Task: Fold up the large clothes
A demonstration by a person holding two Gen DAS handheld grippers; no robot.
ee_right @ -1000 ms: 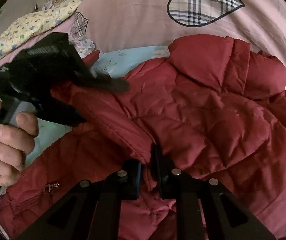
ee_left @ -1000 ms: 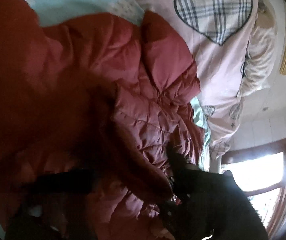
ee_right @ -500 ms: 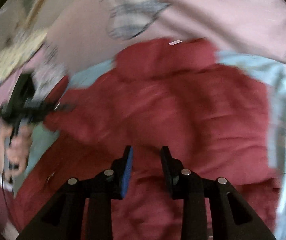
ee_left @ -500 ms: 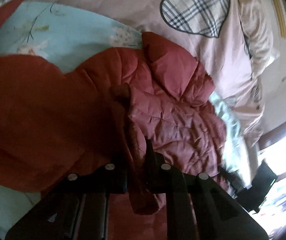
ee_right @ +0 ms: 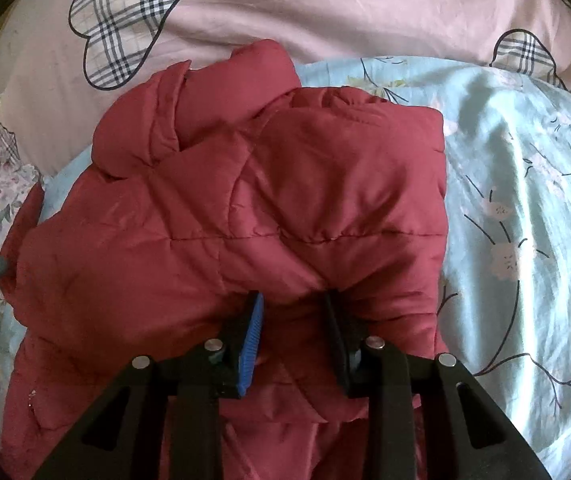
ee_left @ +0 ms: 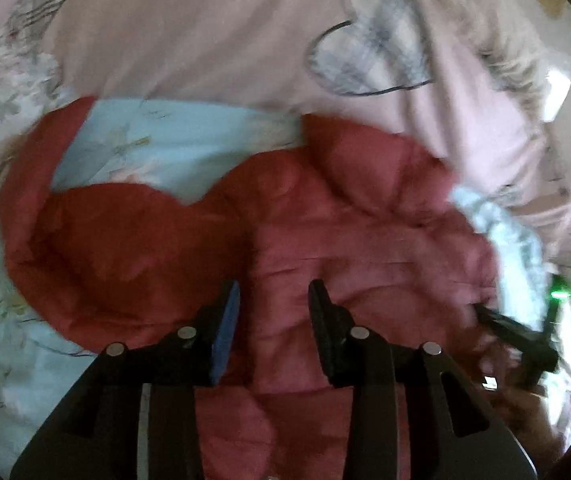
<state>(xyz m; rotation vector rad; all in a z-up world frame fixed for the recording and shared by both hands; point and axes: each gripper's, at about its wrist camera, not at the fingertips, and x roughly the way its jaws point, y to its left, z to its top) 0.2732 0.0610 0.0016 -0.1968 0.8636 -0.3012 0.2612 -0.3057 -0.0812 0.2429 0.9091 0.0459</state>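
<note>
While both grippers [ee_left: 273, 300] [ee_right: 293, 312] gape wide, the red jacket [ee_right: 245, 208] lies collar [ee_right: 173, 120] away, lengthwise toward the camera.

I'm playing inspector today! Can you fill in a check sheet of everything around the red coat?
Surface: light blue floral bedsheet.
Job's things: red puffer jacket, sleeve folded across its body.
Clutter: pink duvet with plaid hearts behind the jacket.
Grippers: left hand-held gripper open above the jacket; right hand-held gripper open, fingers against the padding.
Cables: nothing seen.
Surroundings: too blurred to tell.
</note>
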